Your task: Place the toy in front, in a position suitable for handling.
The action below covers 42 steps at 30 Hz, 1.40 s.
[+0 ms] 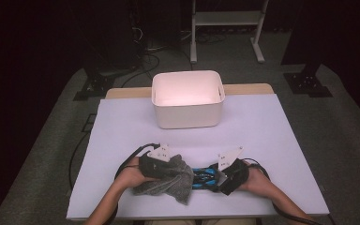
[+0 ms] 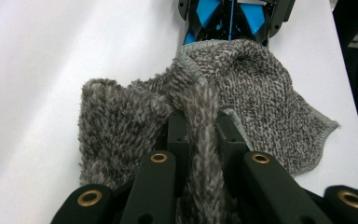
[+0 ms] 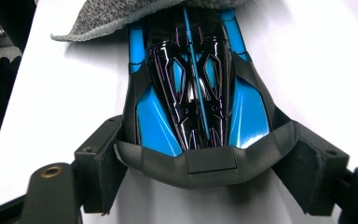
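Near the six o'clock edge of the white tabletop (image 1: 262, 131), both hands work close together. The left gripper (image 1: 157, 165) lies at about seven o'clock, its fingers (image 2: 179, 135) pinched together on a raised fold of the grey fleecy cloth (image 2: 261, 93); the rest of the cloth spreads flat on the tabletop around and beyond them. The right gripper (image 1: 229, 177), at about five o'clock, has its fingers (image 3: 98, 163) spread wide on either side of the broad rear end of a blue and black toy car (image 3: 193, 102), pressing against its flanks and holding it. The car lies on the tabletop between the two grippers, its far end touching and slightly tucked under the edge of the cloth. Toward twelve o'clock, well apart from the hands, stands a white bin (image 1: 187, 115) with an open top.
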### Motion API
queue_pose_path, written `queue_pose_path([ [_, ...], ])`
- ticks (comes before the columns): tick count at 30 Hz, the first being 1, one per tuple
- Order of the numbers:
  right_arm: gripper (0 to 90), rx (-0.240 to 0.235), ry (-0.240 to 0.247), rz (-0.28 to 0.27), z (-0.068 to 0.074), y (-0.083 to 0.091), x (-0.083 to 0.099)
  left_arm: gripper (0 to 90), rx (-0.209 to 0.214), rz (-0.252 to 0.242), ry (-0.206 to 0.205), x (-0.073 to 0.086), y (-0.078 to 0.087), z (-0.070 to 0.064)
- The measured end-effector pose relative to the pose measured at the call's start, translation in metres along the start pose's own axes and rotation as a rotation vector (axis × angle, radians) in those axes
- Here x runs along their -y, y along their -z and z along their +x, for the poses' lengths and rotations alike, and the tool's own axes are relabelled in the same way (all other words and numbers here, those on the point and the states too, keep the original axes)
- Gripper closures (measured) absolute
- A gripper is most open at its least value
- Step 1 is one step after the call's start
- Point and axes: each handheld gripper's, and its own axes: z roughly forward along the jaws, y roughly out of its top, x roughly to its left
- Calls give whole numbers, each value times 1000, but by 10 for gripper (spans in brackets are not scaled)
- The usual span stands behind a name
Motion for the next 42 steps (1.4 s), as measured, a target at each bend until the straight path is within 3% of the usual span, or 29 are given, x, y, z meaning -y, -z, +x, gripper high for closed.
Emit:
queue_pose_path([
  [7, 225, 0, -1, -1, 0, 0, 0, 799, 16, -3, -13, -8, -5, -1],
  [13, 225, 2, -4, -3, 1, 0, 1, 799, 41, 4, -68, -37, -24, -3],
  [18, 225, 5, -7, -3, 1, 0, 0, 799, 73, -22, -88, -52, -33, -4],
  [27, 224, 10, -8, -4, 2, 0, 1, 799, 126, 9, -163, -85, -69, -13],
  [35, 225, 9, -5, -8, 1, 0, 1, 799, 131, 10, -165, -85, -70, -12],
  [42, 225, 12, -6, -5, 2, 0, 1, 795, 119, -4, -121, -64, -47, -10],
])
